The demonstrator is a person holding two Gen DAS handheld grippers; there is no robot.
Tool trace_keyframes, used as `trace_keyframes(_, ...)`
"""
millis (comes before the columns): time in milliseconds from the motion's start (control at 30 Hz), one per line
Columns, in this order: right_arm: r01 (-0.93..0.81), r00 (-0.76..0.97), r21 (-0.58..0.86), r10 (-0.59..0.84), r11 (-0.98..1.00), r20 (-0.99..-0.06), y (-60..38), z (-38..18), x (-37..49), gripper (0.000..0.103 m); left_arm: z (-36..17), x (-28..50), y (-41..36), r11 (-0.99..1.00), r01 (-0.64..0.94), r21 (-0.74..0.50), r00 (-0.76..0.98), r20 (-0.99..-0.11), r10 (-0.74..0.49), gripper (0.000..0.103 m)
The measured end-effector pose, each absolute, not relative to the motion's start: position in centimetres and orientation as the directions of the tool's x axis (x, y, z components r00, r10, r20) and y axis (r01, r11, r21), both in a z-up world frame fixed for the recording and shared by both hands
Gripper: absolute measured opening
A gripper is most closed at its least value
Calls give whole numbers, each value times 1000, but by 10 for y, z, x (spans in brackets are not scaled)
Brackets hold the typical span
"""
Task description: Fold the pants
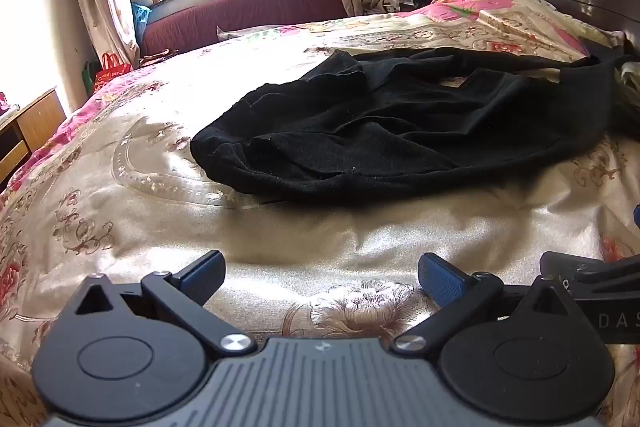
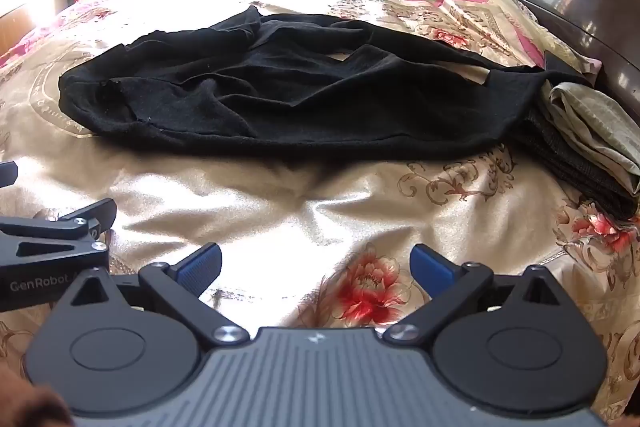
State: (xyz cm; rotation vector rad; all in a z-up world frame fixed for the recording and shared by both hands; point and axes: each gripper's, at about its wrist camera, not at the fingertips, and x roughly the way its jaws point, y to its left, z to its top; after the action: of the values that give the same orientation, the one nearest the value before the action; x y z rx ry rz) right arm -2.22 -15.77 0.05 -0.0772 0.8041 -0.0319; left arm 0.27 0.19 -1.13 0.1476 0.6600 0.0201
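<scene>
Here: crumpled black knit pants point(image 1: 400, 131) heaped mid-bed on shiny floral satin bedspread point(image 1: 280, 251), unfolded. L gripper point(image 1: 320, 279) & R gripper point(image 2: 316, 273) side by side short of near hem, jaws wide, empty, tilted down, prob. lining up first grab.

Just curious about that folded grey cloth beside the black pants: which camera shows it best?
The right wrist view: the grey cloth lies in full sight by the black pants. The left wrist view catches only a sliver at its right edge.
</scene>
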Motion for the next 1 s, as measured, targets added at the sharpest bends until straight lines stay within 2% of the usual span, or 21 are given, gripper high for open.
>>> trace_keyframes(1000, -1, 691, -76, -54, 997, -720, -158, 0, -21, 100, -14, 3, 1, 988, 30, 154, 792, -606, 71, 103)
